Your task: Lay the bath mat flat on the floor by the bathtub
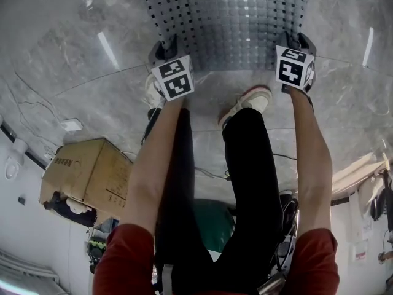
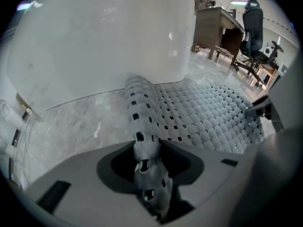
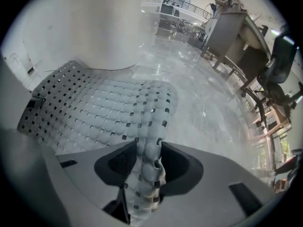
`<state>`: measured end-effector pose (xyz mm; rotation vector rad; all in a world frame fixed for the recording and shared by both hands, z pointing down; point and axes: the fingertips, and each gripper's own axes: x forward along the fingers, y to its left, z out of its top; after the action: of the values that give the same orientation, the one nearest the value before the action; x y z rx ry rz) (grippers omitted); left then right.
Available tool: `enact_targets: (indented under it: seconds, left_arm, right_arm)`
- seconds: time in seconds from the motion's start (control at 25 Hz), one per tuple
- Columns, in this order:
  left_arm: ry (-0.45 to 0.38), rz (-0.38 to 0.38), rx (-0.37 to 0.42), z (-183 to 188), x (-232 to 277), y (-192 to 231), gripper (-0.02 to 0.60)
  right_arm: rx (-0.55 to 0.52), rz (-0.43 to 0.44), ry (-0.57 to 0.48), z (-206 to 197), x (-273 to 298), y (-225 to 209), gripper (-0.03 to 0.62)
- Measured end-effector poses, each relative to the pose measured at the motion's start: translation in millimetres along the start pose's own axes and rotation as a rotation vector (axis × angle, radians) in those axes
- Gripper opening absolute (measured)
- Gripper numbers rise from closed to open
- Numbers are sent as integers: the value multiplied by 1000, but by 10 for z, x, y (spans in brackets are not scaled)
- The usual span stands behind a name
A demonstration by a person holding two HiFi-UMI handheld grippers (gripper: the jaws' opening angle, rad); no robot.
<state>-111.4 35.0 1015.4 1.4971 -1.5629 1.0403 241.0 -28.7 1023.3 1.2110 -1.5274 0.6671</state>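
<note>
The grey perforated bath mat [image 1: 227, 17] lies spread on the marble floor, its far edge at the foot of the white bathtub [image 2: 104, 41]. My left gripper [image 1: 164, 47] is at the mat's near left corner and my right gripper [image 1: 296, 40] at the near right corner. In the left gripper view a raised fold of the mat [image 2: 142, 126] stands between the jaws of the left gripper [image 2: 147, 148], which sit apart without squeezing it. The right gripper [image 3: 147, 150] likewise has its jaws apart around a fold of the mat [image 3: 151, 122].
The person's shoes [image 1: 249, 100] stand just behind the mat's near edge. A cardboard box [image 1: 86, 174], a white adapter [image 1: 70, 125] and cables lie on the floor to the left. A desk [image 3: 236, 32] and an office chair [image 2: 253, 27] stand farther off.
</note>
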Motion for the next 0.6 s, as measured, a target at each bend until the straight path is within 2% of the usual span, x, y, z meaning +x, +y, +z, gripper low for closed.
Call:
enact_targets:
  seconds: [0.24, 0.36, 0.6]
  left_arm:
    - [12, 13, -5, -37, 74, 131, 219]
    - [23, 26, -16, -52, 86, 196, 251]
    - [43, 22, -8, -46, 33, 169, 268]
  right_arm:
    - [-33, 5, 22, -26, 67, -46, 219]
    - [-41, 0, 25, -28, 66, -40, 227]
    - [-25, -4, 21, -19, -12, -45, 256]
